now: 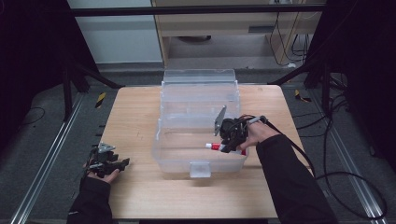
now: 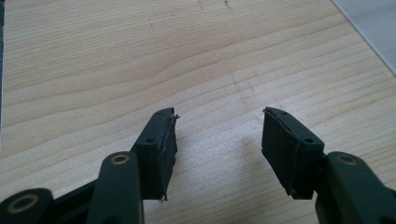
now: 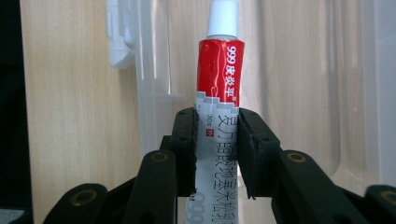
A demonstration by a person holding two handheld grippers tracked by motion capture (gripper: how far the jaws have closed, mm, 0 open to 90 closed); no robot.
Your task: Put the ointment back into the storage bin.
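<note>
Table [image 1: 140,196]: light wood top, sitting on a dark carpeted floor with metal rails either side.
Clear bin [image 1: 200,161]: transparent plastic box sitting mid-table, lid hinged back and standing open at the far side, latch tab facing the person.
Right gripper [image 1: 227,145]: reaching into the bin's near-right corner from the right, person's hand and dark sleeve coming in behind it, cable trailing off to the right.
Right jaws: clamping from both sides on the tube [image 3: 218,93], gripping its lower grey-white part.
Tube: red upper band with white "999" and Chinese lettering, white screw cap pointing away from the gripper; in the high view it is lying roughly level inside the bin [image 1: 215,146], cap toward the left. Cannot tell whether it is touching the bin floor.
Left gripper [image 2: 218,140]: resting low at the table's near-left edge [image 1: 110,163], well apart from the bin.
Left jaws: standing wide apart, gripping nothing, bare wood showing between them.
</note>
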